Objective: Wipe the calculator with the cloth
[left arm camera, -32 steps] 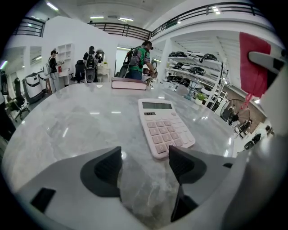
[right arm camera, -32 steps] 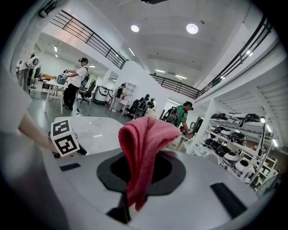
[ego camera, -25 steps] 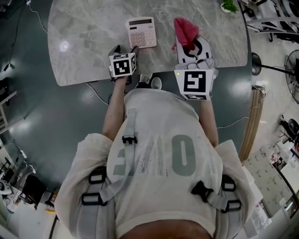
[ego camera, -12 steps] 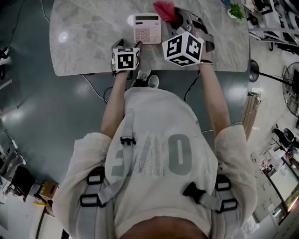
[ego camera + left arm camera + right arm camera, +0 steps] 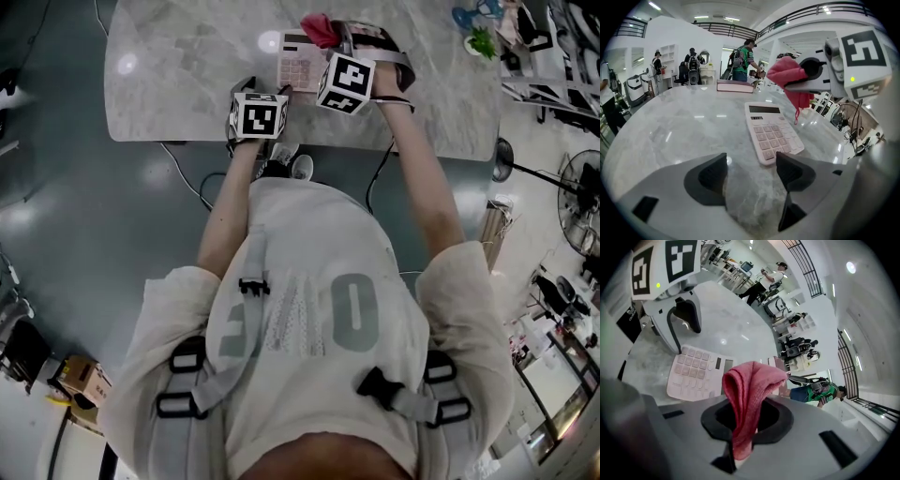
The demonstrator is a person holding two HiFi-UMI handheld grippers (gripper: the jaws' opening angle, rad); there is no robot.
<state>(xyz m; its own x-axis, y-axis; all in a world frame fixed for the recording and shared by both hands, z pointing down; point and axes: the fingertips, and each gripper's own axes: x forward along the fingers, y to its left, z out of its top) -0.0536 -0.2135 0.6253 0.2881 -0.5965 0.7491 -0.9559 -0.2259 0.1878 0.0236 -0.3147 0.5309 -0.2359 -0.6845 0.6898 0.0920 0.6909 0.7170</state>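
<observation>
Your left gripper sits low over the marble table, close to its near edge. Its jaws stand wide apart with only bare grey-veined stone between them. The right jaw's tip is just beside the near end of the calculator.

The pale pink calculator lies flat, keys up, a little back from the table's near edge and about midway along it, with its display at the far end.

Your right gripper has its jaws closed on the red cloth. The cloth is pinched at its lower end, and a folded loop stands up in front of the jaws. The gripper is held in the air over the far right part of the calculator, with most of the cloth clear of the keys.

The tabletop is polished and throws back ceiling lights as bright spots. Its corners are rounded. A closed book lies toward the far edge.

Below the table's near edge the floor is dark and glossy, and a cable trails across it.

The room is white and high, with strip lights and a railed gallery above. Several people stand beyond the table, one in a green top.
</observation>
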